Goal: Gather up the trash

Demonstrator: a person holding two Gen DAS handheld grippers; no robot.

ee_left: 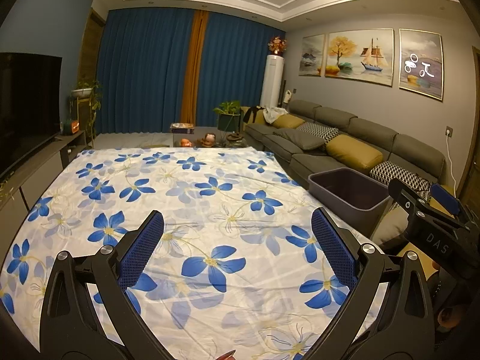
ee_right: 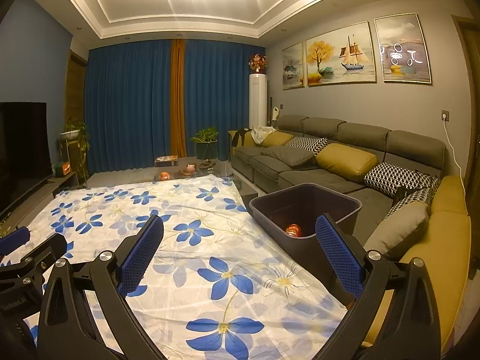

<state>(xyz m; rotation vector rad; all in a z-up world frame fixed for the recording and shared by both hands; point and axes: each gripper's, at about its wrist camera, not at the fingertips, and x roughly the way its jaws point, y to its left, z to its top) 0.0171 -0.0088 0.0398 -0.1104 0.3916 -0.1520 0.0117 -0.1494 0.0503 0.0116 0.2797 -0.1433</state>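
Both grippers, left (ee_left: 237,252) and right (ee_right: 240,255), hover empty with jaws wide apart over the cloth (ee_left: 186,198), trash (ee_right: 292,229) sitting in the bin (ee_right: 354,207), where a careless swing could tip it.

My left gripper (ee_left: 237,252) and right gripper (ee_right: 240,255) have black arms, round silver screws and bumpy blue pads (ee_right: 141,258).

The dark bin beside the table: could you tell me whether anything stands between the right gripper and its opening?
Nothing visible does. The right gripper is open and empty above the floral cloth, and the bin stands open-topped just ahead at the table's right edge, with one orange item already inside.
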